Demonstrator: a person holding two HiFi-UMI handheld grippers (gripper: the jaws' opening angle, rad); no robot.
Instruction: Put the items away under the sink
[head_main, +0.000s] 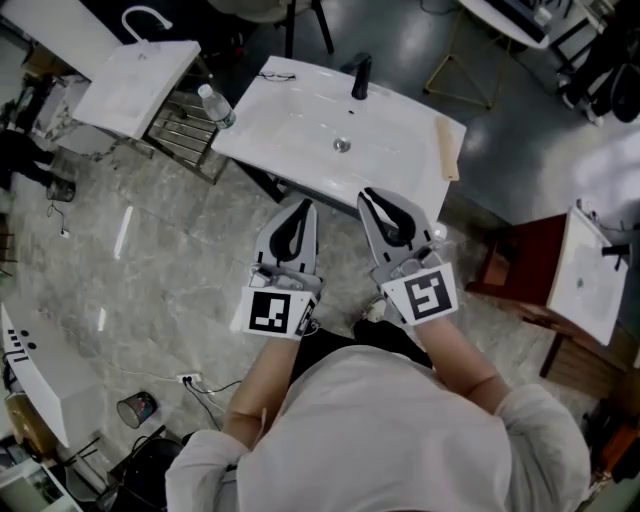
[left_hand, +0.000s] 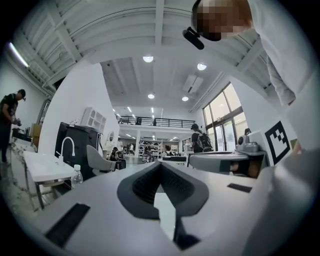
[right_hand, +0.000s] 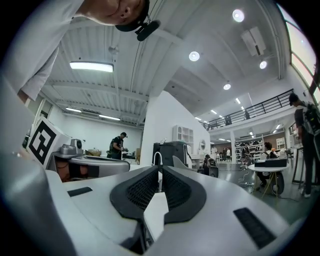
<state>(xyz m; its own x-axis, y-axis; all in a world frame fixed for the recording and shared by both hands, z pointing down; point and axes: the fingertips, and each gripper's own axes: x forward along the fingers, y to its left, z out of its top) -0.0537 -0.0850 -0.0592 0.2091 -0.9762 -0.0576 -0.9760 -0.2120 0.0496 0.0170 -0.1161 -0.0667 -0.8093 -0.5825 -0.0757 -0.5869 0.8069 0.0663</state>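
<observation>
- One water bottle (head_main: 216, 105) sits just beside the left corner of the one sink (head_main: 300, 130).
- Left gripper (head_main: 303, 207): jaws together, nothing between.
- Right gripper (head_main: 369, 195): jaws together, nothing between.
- One wooden strip (head_main: 447, 150) lies on the sink's right rim.

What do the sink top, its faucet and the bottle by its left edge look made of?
Sink top: glossy white, likely ceramic or cast resin, with soft sheen. Faucet: matte black, probably coated metal. Bottle: clear plastic, see-through, pale cap.
</observation>
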